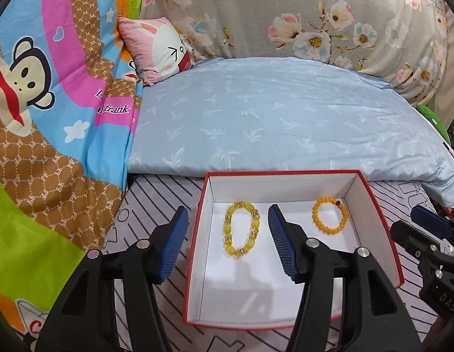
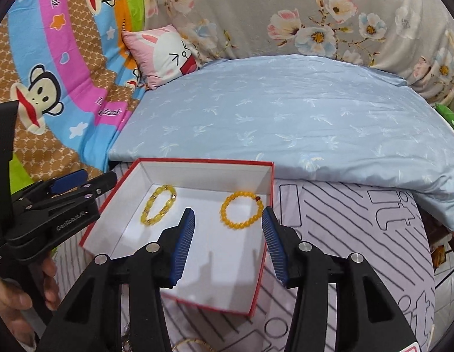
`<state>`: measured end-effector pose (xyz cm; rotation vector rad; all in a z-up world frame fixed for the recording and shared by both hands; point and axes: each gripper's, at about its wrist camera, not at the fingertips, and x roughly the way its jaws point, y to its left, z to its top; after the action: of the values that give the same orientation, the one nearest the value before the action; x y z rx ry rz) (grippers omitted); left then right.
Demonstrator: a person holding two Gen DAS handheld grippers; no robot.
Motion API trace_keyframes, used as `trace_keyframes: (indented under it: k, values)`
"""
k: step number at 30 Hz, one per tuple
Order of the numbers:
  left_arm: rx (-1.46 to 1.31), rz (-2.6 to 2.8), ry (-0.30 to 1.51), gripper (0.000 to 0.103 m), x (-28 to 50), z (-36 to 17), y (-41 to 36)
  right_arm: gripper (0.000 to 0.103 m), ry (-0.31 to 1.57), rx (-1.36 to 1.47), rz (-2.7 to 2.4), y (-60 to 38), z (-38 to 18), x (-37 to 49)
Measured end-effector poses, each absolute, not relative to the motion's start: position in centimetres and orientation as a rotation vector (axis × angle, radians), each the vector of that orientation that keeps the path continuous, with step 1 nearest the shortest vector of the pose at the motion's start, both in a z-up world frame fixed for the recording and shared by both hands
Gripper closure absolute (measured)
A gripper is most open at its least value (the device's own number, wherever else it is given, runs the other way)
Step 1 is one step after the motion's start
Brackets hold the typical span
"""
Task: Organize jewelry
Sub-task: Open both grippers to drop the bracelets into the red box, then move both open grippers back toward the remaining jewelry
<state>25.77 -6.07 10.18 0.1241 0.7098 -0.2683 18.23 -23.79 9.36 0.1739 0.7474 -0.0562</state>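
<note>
A bed, its striped sheet [image 2: 338, 223] spread below a pale blue quilt [image 1: 285, 123], with a cartoon blanket [image 1: 50, 117] and a pink cushion [image 2: 165, 55] behind. On the sheet sits a red box [image 1: 384, 220]. Inside, the chunky yellow bracelet [image 1: 242, 228] lies stretched front to back; the rounder orange bracelet [image 1: 329, 214] rests near the right wall, apart. Left gripper [image 1: 227, 240] and right gripper [image 2: 228, 243] gape, empty. Something gold, perhaps a chain [image 2: 188, 343], peeks below.

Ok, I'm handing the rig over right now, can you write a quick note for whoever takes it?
Left tool: open, empty, hovering over the red-rimmed white cardboard box.
Right tool: open, empty, above the same box.
Done: the chunky yellow bead bracelet and the smaller orange bead bracelet lie apart inside the box.
Left: a thin gold chain is partly visible near the bottom edge of the right view; probably next.
</note>
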Motion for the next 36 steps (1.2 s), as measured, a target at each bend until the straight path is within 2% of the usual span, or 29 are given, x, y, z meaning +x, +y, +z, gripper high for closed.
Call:
trace_keyframes:
  k: [6,10,19,36]
  values:
    - [0.125,-0.256,0.718,0.048,22.6,10.5,-5.3,0.056,0.738,0.160,-0.046,-22.1,9.9,14.9]
    - [0.127,-0.253,0.727,0.043,20.4,10.5,-4.8,0.055,0.736,0.160,-0.038,-21.2,9.7,12.7]
    - [0.117,-0.222,0.742,0.042,15.6,9.9,-2.9,0.054,0.758,0.167,-0.046,-20.0,8.4,8.0]
    - [0.040,-0.179,0.908,0.040,8.1,2.6,3.3,0.054,0.885,0.228,-0.073,-19.5,2.2,-0.4]
